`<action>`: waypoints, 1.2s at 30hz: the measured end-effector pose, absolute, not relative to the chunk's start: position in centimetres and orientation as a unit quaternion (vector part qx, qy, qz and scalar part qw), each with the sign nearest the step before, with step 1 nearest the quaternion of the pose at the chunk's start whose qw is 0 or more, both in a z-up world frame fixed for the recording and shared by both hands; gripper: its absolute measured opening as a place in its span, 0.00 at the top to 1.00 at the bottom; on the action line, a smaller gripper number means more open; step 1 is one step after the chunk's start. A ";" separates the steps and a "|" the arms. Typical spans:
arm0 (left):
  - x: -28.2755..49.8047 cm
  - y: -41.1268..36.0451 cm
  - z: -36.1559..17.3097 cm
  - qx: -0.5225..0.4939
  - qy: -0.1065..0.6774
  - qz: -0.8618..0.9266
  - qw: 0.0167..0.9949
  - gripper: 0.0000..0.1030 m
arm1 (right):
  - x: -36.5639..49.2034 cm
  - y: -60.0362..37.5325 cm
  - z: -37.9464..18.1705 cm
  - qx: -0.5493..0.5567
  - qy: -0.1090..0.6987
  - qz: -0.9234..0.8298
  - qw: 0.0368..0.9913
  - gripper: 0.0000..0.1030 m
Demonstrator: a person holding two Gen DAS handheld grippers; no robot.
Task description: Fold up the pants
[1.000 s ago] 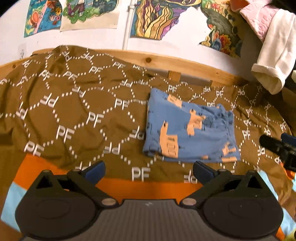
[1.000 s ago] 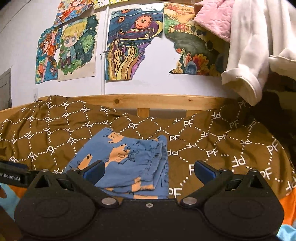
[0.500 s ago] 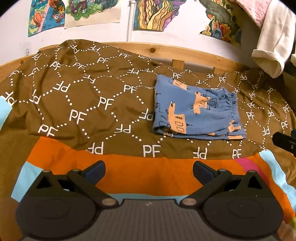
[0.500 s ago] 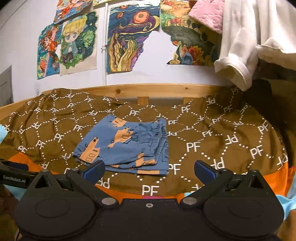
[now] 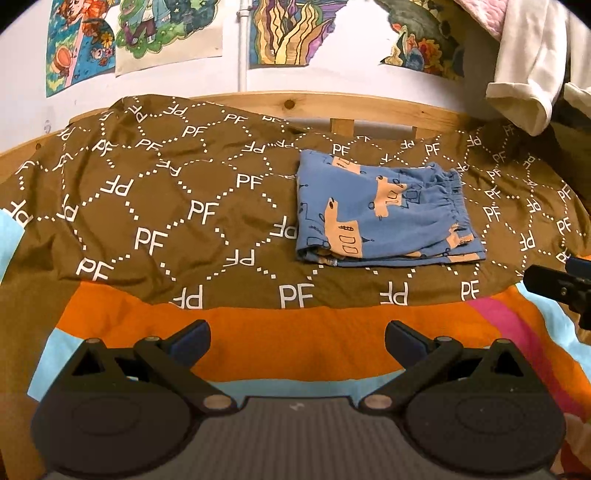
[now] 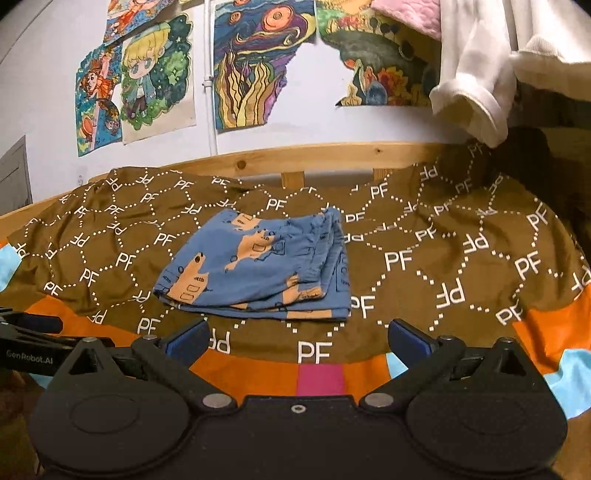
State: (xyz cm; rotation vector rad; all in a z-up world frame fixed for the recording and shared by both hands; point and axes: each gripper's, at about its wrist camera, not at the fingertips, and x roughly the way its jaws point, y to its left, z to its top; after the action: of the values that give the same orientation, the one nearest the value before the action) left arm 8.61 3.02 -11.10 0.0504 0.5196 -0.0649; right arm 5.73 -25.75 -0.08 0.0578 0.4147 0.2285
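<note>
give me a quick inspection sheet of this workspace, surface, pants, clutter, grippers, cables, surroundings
Surface: brown PF-print cover spread over an orange, blue and pink striped sheet, somewhat wrinkled.
Job's things: blue pants with orange print, folded into a compact stack, lying flat on the cover, elastic waistband on the right side.
Clutter: nothing seen on the cover besides the pants.
Grippers: left gripper and right gripper both with jaws wide open, empty, hanging over the near edge of the bed, apart from the pants.
Cables: nothing seen.
Surroundings: wooden bed rail behind; colourful drawings on the wall; white garment and pink quilted cloth hanging at upper right.
</note>
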 end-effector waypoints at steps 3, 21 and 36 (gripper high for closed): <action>8.5 3.0 -11.1 0.027 0.256 -0.032 0.966 0.00 | 5.7 -25.7 -0.1 0.028 0.206 0.112 0.972 0.01; 8.4 3.5 -11.1 0.020 0.259 -0.029 0.965 0.00 | 5.7 -25.7 -0.2 0.031 0.213 0.111 0.970 0.01; 8.4 3.5 -11.2 0.020 0.260 -0.029 0.965 0.00 | 5.7 -25.7 -0.3 0.030 0.215 0.111 0.970 0.01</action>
State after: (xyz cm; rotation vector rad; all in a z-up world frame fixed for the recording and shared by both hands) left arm 8.40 3.51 -11.15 0.0404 0.5262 -0.0581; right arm 5.75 -25.71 -0.34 0.0614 0.4341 0.2252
